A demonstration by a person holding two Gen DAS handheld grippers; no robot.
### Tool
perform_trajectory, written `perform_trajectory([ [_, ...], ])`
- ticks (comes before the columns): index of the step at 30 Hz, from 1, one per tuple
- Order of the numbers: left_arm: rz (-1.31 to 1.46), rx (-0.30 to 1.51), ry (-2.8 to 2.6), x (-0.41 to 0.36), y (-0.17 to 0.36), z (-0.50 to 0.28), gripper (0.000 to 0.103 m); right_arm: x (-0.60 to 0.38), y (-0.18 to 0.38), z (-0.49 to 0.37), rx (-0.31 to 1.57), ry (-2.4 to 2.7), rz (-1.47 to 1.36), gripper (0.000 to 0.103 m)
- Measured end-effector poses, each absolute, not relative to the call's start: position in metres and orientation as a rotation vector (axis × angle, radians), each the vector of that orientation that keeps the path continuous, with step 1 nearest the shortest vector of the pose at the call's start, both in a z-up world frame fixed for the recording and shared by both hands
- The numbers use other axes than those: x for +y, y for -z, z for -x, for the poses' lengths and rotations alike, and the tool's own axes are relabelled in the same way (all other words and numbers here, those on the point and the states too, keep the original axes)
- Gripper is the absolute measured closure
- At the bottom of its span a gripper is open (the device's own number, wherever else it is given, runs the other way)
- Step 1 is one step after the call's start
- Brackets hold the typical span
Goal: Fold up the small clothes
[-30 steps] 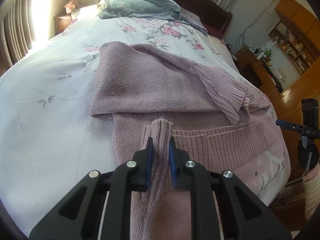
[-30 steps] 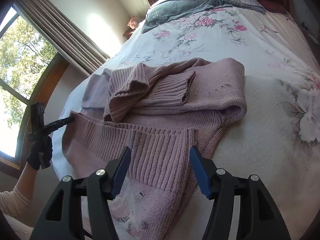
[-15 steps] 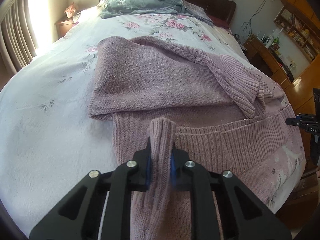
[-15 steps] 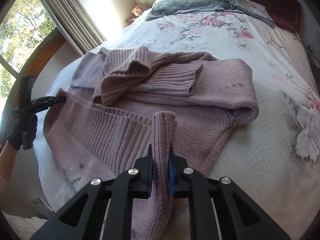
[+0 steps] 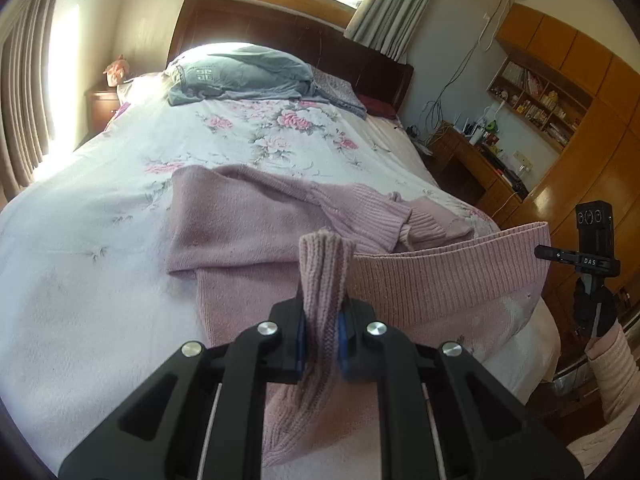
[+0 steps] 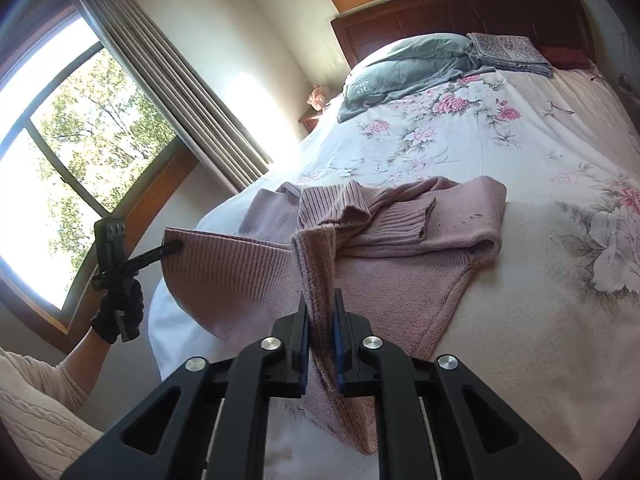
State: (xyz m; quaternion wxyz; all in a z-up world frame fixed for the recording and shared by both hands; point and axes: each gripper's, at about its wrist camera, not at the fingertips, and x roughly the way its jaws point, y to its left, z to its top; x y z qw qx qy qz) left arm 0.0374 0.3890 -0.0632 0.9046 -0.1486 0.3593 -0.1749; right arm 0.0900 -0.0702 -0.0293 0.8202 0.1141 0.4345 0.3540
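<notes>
A mauve knitted sweater (image 5: 248, 216) lies on the bed, its sleeves folded across the body. Its ribbed hem (image 5: 448, 276) is raised off the bed and stretched between both grippers. My left gripper (image 5: 322, 332) is shut on one hem corner, which bunches up between the blue pads. In the right wrist view the sweater (image 6: 448, 216) lies ahead, and my right gripper (image 6: 321, 322) is shut on the other hem corner. Each view shows the opposite gripper, held by a gloved hand (image 6: 118, 312), at the far end of the hem (image 6: 228, 268).
The bed carries a white floral bedspread (image 5: 248, 136). A grey folded blanket (image 5: 240, 76) lies by the dark headboard (image 5: 280, 28). A wooden desk and shelves (image 5: 532, 100) stand right of the bed, a curtained window (image 6: 80, 152) on the other side.
The right gripper closed on the hem corner. Both grippers then rose, lifting the ribbed hem off the bed and pulling it taut between them.
</notes>
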Motion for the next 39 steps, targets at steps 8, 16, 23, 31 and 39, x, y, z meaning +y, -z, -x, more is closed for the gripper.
perform_trajectory([
  [8, 0.340, 0.630, 0.363, 0.392, 0.022, -0.103, 0.093, -0.080, -0.008, -0.136, 0.842, -0.741, -0.297, 0.094],
  [16, 0.407, 0.696, 0.239, 0.411, 0.050, -0.209, 0.093, -0.075, 0.010, -0.240, 0.895, -0.637, -0.319, 0.094],
  [23, 0.333, 0.856, 0.102, 0.413, 0.107, -0.264, 0.093, -0.069, 0.071, -0.302, 1.022, -0.547, -0.344, 0.094],
  [31, 0.387, 1.016, 0.026, 0.433, 0.167, -0.268, 0.079, -0.070, 0.146, -0.314, 1.205, -0.399, -0.294, 0.083],
  [39, 0.375, 0.993, 0.064, 0.442, 0.148, -0.189, 0.065, -0.087, 0.110, -0.237, 1.143, -0.507, -0.322, 0.055],
])
